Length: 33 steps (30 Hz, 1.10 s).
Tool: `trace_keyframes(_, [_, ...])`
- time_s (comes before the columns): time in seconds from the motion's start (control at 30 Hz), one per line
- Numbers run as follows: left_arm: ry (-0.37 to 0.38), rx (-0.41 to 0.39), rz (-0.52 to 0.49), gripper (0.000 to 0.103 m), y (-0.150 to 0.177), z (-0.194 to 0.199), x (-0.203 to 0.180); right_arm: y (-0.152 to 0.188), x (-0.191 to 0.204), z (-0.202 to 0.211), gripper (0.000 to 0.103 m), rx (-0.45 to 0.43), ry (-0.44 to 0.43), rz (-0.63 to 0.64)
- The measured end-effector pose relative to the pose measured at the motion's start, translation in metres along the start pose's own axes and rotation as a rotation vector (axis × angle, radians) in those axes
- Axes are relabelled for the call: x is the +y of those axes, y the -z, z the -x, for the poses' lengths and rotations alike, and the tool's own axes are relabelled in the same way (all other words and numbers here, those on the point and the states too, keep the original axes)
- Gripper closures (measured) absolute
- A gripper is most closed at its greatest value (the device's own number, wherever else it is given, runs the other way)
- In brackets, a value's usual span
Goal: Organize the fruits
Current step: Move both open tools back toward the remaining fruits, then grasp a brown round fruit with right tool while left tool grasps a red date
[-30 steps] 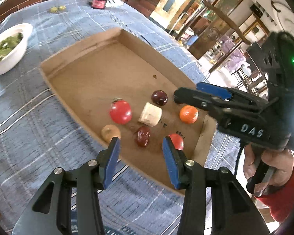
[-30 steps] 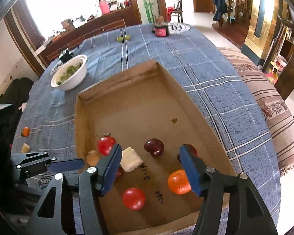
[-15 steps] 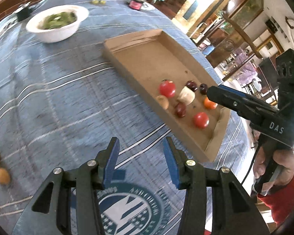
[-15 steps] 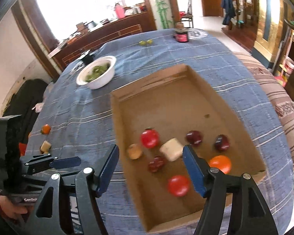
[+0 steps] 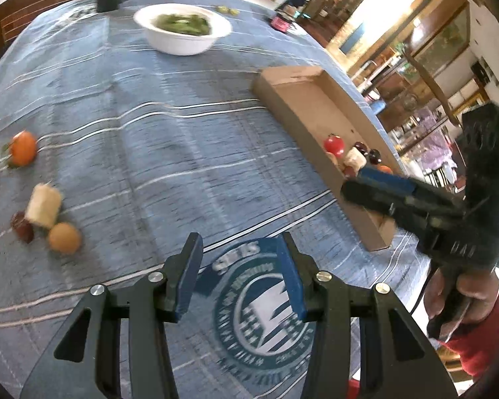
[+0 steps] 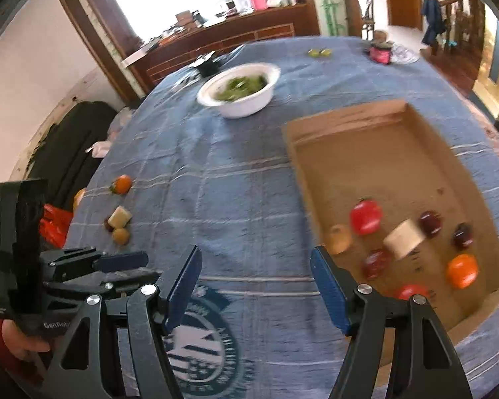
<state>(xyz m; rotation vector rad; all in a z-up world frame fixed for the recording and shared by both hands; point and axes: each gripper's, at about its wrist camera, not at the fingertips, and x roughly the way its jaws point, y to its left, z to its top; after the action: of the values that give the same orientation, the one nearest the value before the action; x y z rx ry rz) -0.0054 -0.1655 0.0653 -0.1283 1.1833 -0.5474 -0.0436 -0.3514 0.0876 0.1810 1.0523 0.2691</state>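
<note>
While both my grippers hang above the blue-clothed surface (image 5: 169, 126), the stock stands as follows.

Left gripper (image 5: 239, 274): fingers apart, nothing between them, over the round printed emblem (image 5: 266, 312) on the cloth. Right gripper (image 6: 256, 286): fingers wide apart, nothing between them, near the cardboard tray's left wall.

Cardboard tray (image 6: 366, 123), on the surface to my right, holds:
- red tomato (image 6: 366, 216)
- tan round fruit (image 6: 339, 238), just beside the left wall
- pale block (image 6: 404, 238), mid-tray
- two dark red fruits (image 6: 430, 221), right of the block
- dark red fruit (image 6: 377, 262), below the block
- orange fruit (image 6: 462, 270), near the right wall
- red fruit (image 6: 412, 291), nearest me, partly behind my right finger

Loose on the cloth, well apart from the tray, to my left:
- orange fruit with green stem (image 5: 22, 149)
- pale block (image 5: 45, 205), touching a dark red fruit (image 5: 21, 227)
- tan round fruit (image 5: 65, 237), just beside the block

Further back: white bowl (image 5: 183, 30) of greens; small pink-lidded jar (image 6: 379, 52); two small green fruits (image 6: 319, 52).
</note>
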Motion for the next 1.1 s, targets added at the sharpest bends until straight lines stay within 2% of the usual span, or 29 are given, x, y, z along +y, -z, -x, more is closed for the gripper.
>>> trace_keyframes(0.2, [-0.049,-0.014,0.071,0.059,0.017,0.015,0.037,0.018,0.055,-0.037,0.034,0.093,-0.073,0.108])
trace_keyframes(0.4, [-0.093,-0.039,0.146,0.059,0.026,0.032,0.074,0.022,0.095,-0.052,0.034,0.121,-0.124,0.188])
trace_keyframes(0.83, [-0.160,-0.102,0.293,0.059,0.034,0.056,0.150,0.000,0.141,-0.076,0.034,0.133,-0.133,0.291])
trace_keyframes(1.07, [-0.190,-0.097,0.294,0.059,0.026,0.050,0.170,-0.006,0.164,-0.092,0.036,0.155,-0.150,0.339])
trace_keyframes(1.1, [-0.194,-0.096,0.288,0.059,0.024,0.049,0.171,-0.006,0.167,-0.095,0.040,0.161,-0.149,0.346])
